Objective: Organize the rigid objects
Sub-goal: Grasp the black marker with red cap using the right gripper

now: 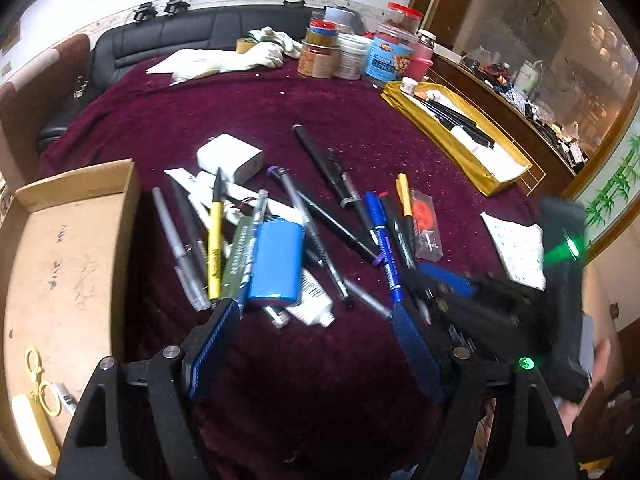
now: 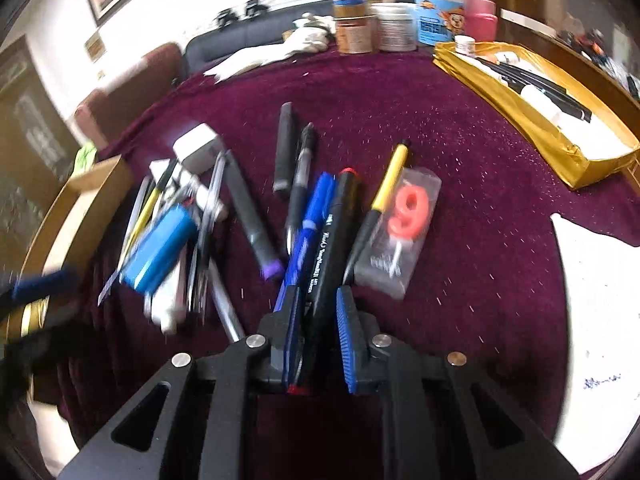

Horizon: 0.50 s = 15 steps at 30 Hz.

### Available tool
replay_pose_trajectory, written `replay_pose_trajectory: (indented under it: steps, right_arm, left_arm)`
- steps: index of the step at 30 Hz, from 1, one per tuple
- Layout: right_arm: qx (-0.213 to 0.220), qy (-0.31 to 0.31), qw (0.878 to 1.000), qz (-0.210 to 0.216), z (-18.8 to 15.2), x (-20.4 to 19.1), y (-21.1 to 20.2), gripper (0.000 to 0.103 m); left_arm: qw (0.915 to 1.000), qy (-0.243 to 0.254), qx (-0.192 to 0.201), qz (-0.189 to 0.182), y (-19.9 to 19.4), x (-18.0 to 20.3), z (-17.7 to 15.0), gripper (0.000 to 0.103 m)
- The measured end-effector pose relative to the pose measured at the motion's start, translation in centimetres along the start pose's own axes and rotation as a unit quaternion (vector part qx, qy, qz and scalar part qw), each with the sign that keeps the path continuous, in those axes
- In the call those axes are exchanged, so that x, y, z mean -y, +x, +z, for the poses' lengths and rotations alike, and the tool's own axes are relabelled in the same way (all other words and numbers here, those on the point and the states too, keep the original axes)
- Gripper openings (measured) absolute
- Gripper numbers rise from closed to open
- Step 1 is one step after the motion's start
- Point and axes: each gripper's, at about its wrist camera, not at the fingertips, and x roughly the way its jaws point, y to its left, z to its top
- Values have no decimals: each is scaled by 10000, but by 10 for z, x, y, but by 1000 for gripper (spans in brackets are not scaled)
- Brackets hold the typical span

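Note:
A heap of pens and markers (image 1: 320, 232) lies on the maroon cloth, with a blue battery pack (image 1: 276, 264) and a white charger (image 1: 230, 156) among them. My left gripper (image 1: 316, 320) hangs open just in front of the battery pack, with nothing between its fingers. In the right wrist view my right gripper (image 2: 318, 312) is closed around a black marker with red ends (image 2: 332, 240), which still lies among the pens. A blue marker (image 2: 310, 220) lies against its left finger. A yellow-and-black pen (image 2: 384, 192) and a packaged red number candle (image 2: 404, 216) lie just to the right.
An open cardboard box (image 1: 68, 264) holding yellow scissors (image 1: 38, 380) stands at the left. A gold tray (image 1: 496, 178) with dark pens sits at the right. Jars and tape rolls (image 1: 352, 52) line the far edge. A white patterned pad (image 1: 516, 244) lies near right.

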Motion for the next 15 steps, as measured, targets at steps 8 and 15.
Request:
replay_pose_trajectory:
  steps: [8, 15]
  right_arm:
    - [-202, 24, 9998, 51, -32, 34, -26, 16]
    - [4, 158, 9996, 246, -38, 41, -30, 17]
  left_arm:
    - [9974, -58, -513, -511, 36, 29, 19, 82]
    - [9954, 185, -858, -389, 70, 64, 37, 60]
